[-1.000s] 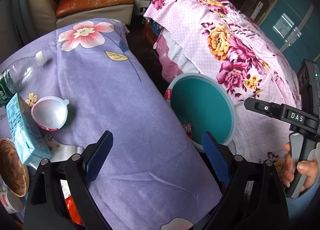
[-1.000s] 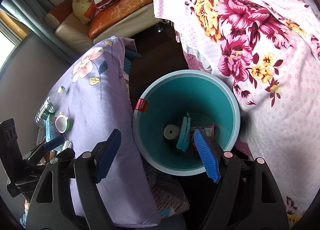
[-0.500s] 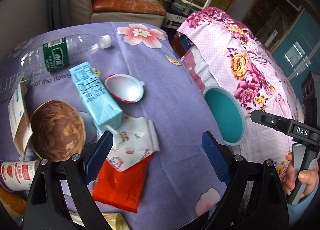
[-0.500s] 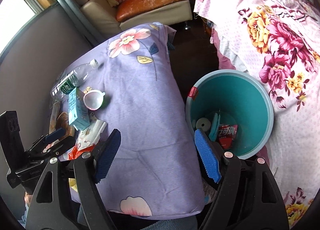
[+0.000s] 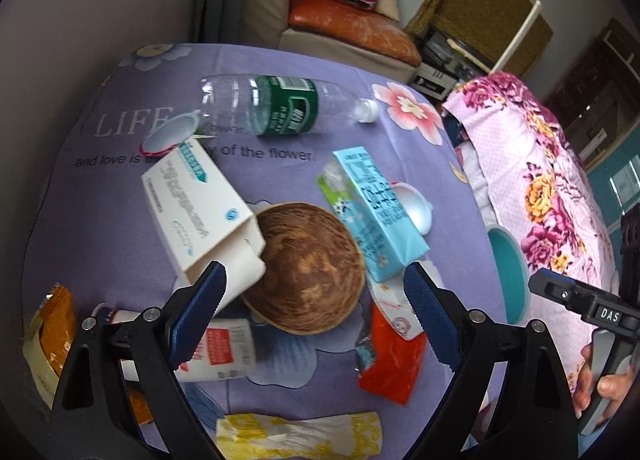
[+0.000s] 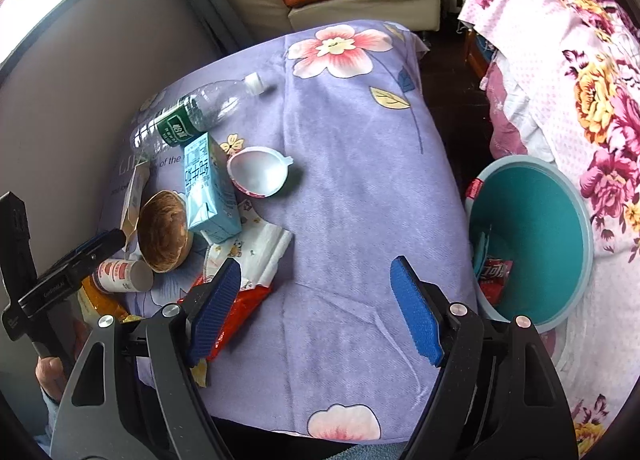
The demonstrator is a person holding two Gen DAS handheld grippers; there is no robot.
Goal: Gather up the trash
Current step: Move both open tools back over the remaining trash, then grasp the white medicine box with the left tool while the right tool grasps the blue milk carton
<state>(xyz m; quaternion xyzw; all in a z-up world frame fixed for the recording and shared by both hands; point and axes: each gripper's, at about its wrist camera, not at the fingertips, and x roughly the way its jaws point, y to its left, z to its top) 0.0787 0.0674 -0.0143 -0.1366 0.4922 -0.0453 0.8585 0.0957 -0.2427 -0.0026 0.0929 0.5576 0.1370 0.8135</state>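
1. Although a few pieces already lie in the teal bin [image 6: 560, 220] — a red wrapper and something blue-green against its near wall — most of the trash is not yet collected; judged from this, the job is in its early part.
2. Left on the counter [image 6: 360, 220]: a clear plastic bottle [image 5: 280, 108] on its side, a blue drink carton [image 5: 376, 216], a white cardboard box [image 5: 196, 212] with an open flap, a brown bowl-shaped shell [image 5: 308, 268], a white plastic cup [image 6: 260, 176] lying tipped, a small white bottle with red label [image 5: 216, 352], a red wrapper [image 5: 392, 364], a printed white wrapper [image 6: 256, 248], a yellow-and-white wrapper [image 5: 300, 436] and an orange packet [image 5: 56, 332].
3. Left gripper [image 5: 316, 316]: jaws spread wide, holding nothing, hanging over the heap with the brown shell between the pads. Likely next pick, though that is a guess.
4. Right gripper [image 6: 316, 308]: also spread and empty, over bare cloth between the heap and the bin.
5. Surface: counter covered by a lilac cloth with pink flowers and printed lettering; soft, slightly wrinkled, so light wrappers may shift.
6. The bin stands on the floor just beside the counter's edge, against a bed [image 6: 580, 80] with a pink floral cover.
7. Room: a cream sofa with orange cushion [image 5: 348, 20] behind the counter, grey wall at left, dark floor between.
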